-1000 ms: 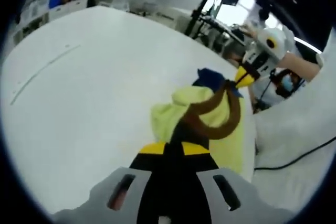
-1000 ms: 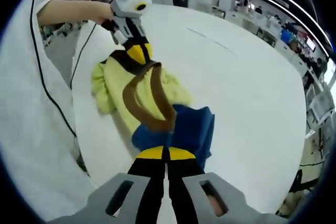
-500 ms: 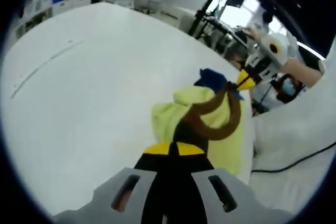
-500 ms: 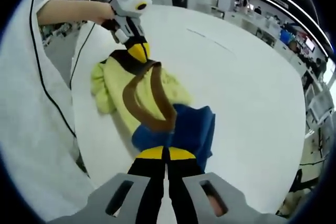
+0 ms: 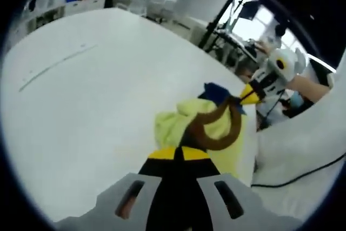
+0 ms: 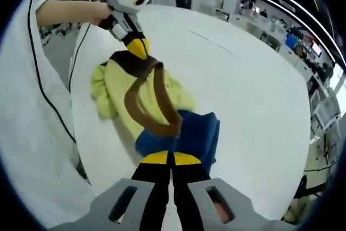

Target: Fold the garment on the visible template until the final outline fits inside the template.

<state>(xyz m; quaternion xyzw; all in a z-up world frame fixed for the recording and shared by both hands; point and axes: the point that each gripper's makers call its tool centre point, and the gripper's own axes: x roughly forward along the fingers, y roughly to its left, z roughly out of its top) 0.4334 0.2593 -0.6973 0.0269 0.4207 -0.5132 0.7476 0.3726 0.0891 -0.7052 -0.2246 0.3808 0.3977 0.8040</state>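
A garment with a pale yellow part (image 6: 121,93), a blue part (image 6: 197,136) and a brown neck band (image 6: 162,98) lies bunched on the white table (image 6: 254,96). My right gripper (image 6: 170,158) is shut on the band at its blue end. Held by a hand, my left gripper (image 6: 138,47) is shut on the band's other end, over the yellow part. In the left gripper view my left gripper (image 5: 174,152) pinches the band (image 5: 219,133), with yellow cloth (image 5: 170,125) under it and the blue part (image 5: 216,90) beyond. There my right gripper (image 5: 250,94) grips the far end.
A thin dark line (image 5: 57,66) is marked on the table, also seen as a line (image 6: 216,41) in the right gripper view. A person in white (image 6: 32,133) with a black cable stands at the table edge. Desks and stands (image 5: 221,20) lie beyond the table.
The left gripper has drawn slightly away from the right one, and the brown band between them hangs a little longer. Both grippers keep their hold.
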